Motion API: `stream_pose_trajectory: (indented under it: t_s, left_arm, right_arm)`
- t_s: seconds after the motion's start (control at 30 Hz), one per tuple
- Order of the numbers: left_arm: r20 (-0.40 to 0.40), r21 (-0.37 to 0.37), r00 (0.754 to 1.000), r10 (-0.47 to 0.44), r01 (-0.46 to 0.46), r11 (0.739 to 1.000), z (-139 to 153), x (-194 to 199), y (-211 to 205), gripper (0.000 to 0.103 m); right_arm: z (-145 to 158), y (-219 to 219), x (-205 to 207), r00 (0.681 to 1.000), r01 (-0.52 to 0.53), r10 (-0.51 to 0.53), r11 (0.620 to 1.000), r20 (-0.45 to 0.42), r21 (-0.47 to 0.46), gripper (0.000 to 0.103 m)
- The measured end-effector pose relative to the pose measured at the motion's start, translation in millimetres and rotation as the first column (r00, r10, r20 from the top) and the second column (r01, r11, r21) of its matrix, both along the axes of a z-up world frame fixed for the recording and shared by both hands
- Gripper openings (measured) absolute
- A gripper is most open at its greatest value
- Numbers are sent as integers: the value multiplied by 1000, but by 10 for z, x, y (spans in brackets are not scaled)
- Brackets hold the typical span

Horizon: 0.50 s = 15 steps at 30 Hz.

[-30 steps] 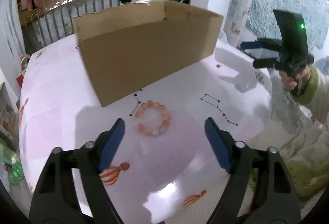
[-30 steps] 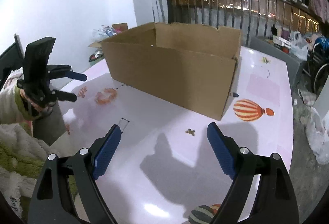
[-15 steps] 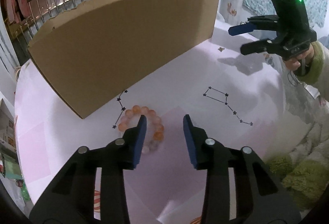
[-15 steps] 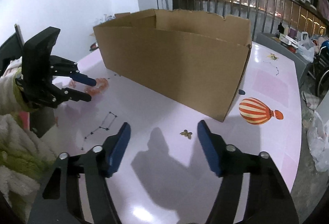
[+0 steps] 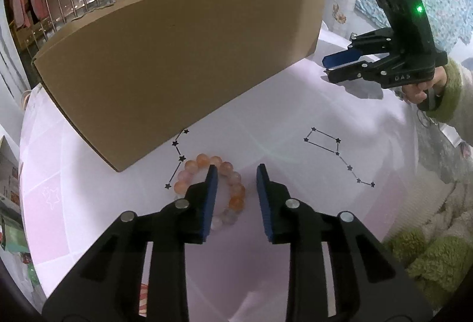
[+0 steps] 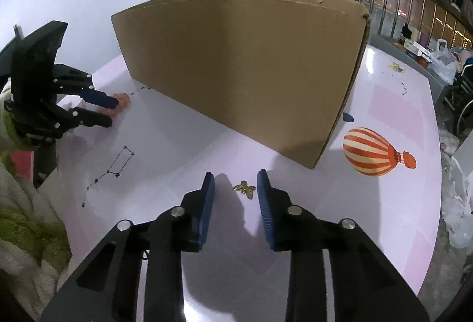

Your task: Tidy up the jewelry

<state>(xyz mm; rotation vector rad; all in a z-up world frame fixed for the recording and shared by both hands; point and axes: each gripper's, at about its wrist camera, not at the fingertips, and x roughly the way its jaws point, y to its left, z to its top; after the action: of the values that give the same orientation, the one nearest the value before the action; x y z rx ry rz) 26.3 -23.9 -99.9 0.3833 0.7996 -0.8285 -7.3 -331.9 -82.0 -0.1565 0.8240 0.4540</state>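
Left hand-held gripper (image 5: 236, 174) had just been closing astride the right arc of the pink-and-orange beaded bracelet (image 5: 233, 189), which lay on the pale pink glossy bench (image 5: 295, 115) near the brown cardboard box (image 5: 177, 70); pads not yet pressing. Right hand-held gripper (image 6: 235, 180) had also been closing around the small gold butterfly charm (image 6: 244, 189), still released. Beads likely hard, slippery, loosely strung: pinch across one strand. Charm light, thin: grip its edges.
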Motion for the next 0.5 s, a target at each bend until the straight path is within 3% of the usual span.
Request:
stream_pose_trajectory:
  t_s: [0.2, 0.5]
  left_arm:
    - [2, 1, 1000, 0, 0, 1000, 11, -8, 5, 21]
    - [1, 4, 1000, 6, -6, 1000, 11, 22, -20, 21]
  right_arm:
    - [2, -4, -5, 1000, -2, 2, 1000, 0, 0, 13]
    - [-7, -11, 2, 1000, 8, -8, 1000, -7, 14, 13]
